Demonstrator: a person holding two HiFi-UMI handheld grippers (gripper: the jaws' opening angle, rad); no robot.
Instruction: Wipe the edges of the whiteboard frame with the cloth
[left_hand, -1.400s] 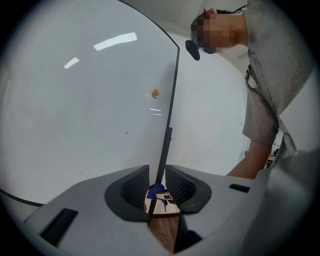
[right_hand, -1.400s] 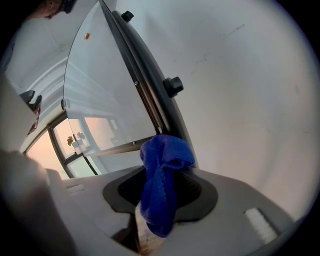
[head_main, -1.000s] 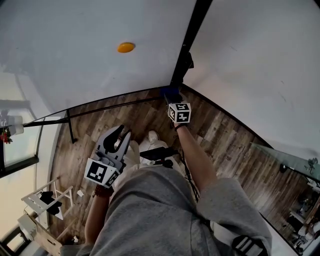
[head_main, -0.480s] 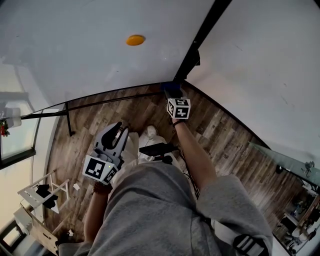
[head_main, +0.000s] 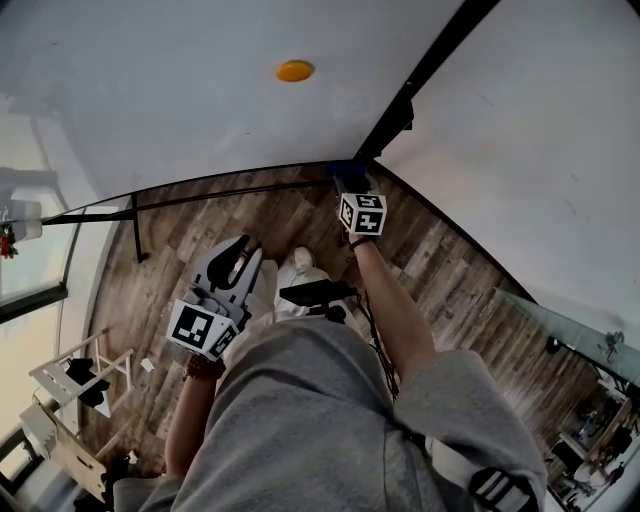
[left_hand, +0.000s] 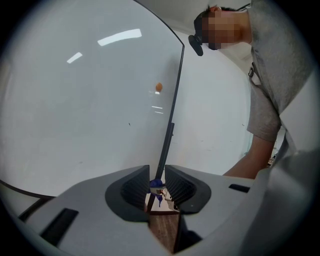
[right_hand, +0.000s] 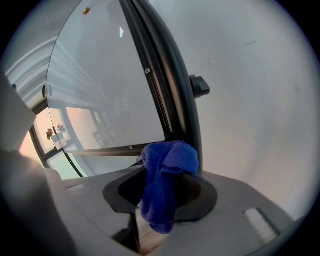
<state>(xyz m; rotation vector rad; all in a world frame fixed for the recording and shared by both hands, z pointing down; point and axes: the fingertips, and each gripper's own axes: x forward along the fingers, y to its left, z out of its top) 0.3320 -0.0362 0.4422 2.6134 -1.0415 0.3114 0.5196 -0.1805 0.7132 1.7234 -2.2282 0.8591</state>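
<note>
The whiteboard has a black frame whose upright edge meets the bottom edge at a lower corner. My right gripper is shut on a blue cloth and holds it against that corner. In the right gripper view the cloth bunches between the jaws of the right gripper, touching the black frame. My left gripper hangs low over the floor, away from the board. In its own view the left gripper has its jaws almost together with nothing between them.
An orange magnet sticks to the board. A black knob juts from the frame above the cloth. A white wall lies right of the frame. On the wooden floor lies a black device; a white rack stands lower left.
The head view has drifted, so the board and magnet sit further right. The right gripper stays with the cloth at the frame's lower corner. The left gripper has barely moved.
</note>
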